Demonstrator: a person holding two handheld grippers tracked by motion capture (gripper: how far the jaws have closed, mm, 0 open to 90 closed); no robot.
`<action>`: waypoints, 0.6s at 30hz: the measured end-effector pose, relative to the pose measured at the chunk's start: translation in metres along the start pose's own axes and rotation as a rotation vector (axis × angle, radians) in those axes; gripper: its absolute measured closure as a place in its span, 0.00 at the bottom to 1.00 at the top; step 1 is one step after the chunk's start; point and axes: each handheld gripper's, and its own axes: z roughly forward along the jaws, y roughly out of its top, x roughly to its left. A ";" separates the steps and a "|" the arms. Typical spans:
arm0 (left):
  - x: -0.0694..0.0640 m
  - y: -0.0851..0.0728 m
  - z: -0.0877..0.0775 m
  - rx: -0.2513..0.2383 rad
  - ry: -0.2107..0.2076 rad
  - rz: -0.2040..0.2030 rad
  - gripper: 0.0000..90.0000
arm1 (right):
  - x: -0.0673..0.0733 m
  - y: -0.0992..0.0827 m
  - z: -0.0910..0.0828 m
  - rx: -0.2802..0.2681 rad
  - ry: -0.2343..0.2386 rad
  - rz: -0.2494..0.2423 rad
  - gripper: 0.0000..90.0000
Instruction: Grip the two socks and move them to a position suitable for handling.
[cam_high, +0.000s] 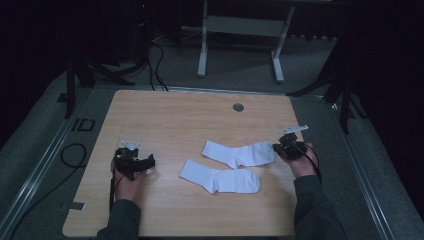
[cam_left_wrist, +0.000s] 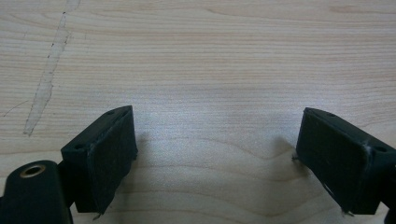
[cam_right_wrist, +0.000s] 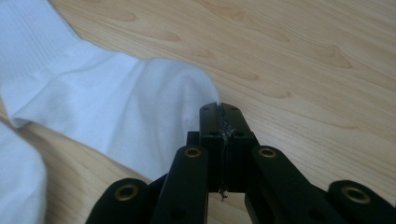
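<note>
Socks lie mid-table: we see the far sock (cam_high: 240, 153) with its toe edge at our right gripper (cam_right_wrist: 219, 108), whose jaws are pressed together, seemingly pinching the toe tip. The near sock (cam_high: 220, 178) sits just beside it. Our left gripper (cam_left_wrist: 217, 154) rests jaws apart over bare table (cam_left_wrist: 210, 56), well clear of both.

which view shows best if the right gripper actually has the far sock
The right gripper view: the right gripper has its jaws shut on the far sock at its toe edge. The high view shows that contact small and dark; the left gripper view shows bare table.

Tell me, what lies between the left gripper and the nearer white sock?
Nothing: in the high view, only bare table separates the left gripper from the nearer sock.
</note>
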 end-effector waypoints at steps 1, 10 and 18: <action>0.000 0.000 0.000 0.000 0.000 0.000 0.13 | -0.001 0.000 0.001 0.000 -0.003 0.004 0.95; 0.000 0.000 0.000 0.001 0.000 0.001 0.13 | 0.001 0.005 -0.007 -0.035 -0.032 0.008 0.81; 0.000 0.000 0.000 0.000 0.000 0.000 0.13 | 0.015 0.016 -0.009 -0.064 0.023 -0.029 0.74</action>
